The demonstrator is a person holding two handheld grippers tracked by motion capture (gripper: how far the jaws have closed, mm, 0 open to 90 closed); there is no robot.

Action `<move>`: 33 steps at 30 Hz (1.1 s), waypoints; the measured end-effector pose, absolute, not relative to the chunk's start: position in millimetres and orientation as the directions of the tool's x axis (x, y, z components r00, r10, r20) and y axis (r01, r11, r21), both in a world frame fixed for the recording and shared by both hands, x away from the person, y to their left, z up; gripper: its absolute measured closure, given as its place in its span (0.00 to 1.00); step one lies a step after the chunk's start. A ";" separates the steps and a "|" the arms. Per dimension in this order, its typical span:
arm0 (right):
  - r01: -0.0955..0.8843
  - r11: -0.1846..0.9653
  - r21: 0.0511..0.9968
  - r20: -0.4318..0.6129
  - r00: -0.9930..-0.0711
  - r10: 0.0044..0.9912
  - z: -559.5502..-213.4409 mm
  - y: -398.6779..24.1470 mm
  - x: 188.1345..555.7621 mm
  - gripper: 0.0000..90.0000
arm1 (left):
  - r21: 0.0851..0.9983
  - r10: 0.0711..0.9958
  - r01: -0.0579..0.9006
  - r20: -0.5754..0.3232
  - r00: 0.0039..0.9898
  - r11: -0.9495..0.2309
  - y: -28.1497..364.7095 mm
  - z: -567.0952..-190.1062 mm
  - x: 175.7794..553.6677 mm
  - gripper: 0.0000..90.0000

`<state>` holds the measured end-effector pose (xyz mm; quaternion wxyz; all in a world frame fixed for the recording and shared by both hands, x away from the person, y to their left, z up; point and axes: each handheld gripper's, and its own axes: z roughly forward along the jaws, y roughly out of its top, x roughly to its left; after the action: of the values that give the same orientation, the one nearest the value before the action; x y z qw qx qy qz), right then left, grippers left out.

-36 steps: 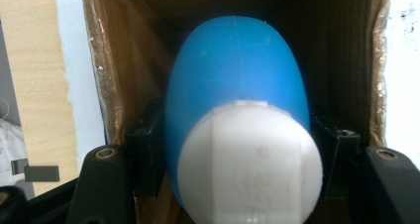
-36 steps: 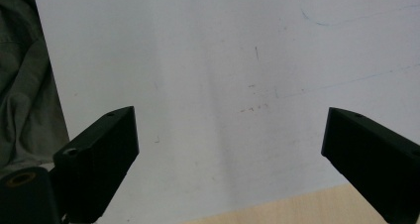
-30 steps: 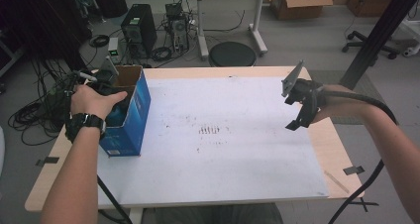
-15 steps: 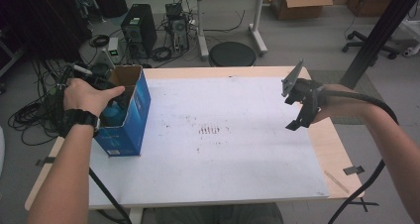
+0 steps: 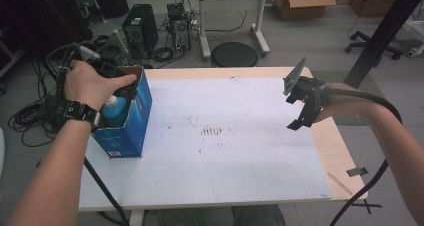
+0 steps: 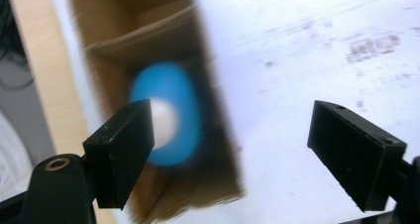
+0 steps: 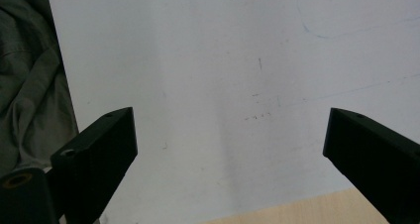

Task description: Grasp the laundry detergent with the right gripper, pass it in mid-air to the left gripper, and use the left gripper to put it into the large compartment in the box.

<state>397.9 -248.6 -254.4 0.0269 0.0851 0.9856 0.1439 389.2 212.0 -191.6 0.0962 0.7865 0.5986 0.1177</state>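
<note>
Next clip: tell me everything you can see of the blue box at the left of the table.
The blue box is cardboard, blue with some print outside and plain brown inside. It stands upright on the white sheet at the table's left edge, its top open. A blue bottle with a white cap stands inside. The person's left hand hovers over the opening, and its open claw looks down into it. The left gripper view is blurred, so finer detail is lost.
</note>
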 end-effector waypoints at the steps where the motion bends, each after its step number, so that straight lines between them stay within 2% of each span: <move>1: 0.165 0.944 0.286 -0.023 -0.984 0.179 -255.7 -247.6 398.4 0.07 | 0.286 0.953 0.909 0.075 0.295 -0.304 198.1 -192.1 389.8 0.19; 3: 0.163 0.944 0.287 -0.023 -0.984 0.177 -255.9 -247.2 398.4 0.07 | 0.285 0.945 0.901 0.076 0.318 -0.326 190.8 -193.3 390.0 0.19; 5: 0.167 0.944 0.286 -0.016 -0.984 0.179 -256.2 -246.1 398.5 0.07 | 0.280 0.920 0.878 0.073 0.384 -0.388 169.3 -197.2 391.2 0.17; 15: 0.173 0.938 0.300 0.012 -0.984 0.177 -254.5 -240.6 398.1 0.05 | 0.281 0.853 0.815 0.030 0.521 -0.507 115.1 -213.6 396.5 0.10; 23: 0.182 0.937 0.298 0.020 -0.983 0.185 -255.4 -242.9 398.9 0.05 | 0.279 0.814 0.782 -0.001 0.581 -0.557 89.5 -225.9 399.4 0.05; 33: 0.183 0.938 0.293 0.022 -0.983 0.185 -257.2 -244.8 398.9 0.05 | 0.269 0.791 0.765 -0.018 0.612 -0.585 71.8 -232.3 398.7 0.05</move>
<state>398.9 -244.8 -257.2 0.0027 0.0934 0.9845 0.1488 398.7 71.8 -232.3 0.1259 0.8888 0.4376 0.0520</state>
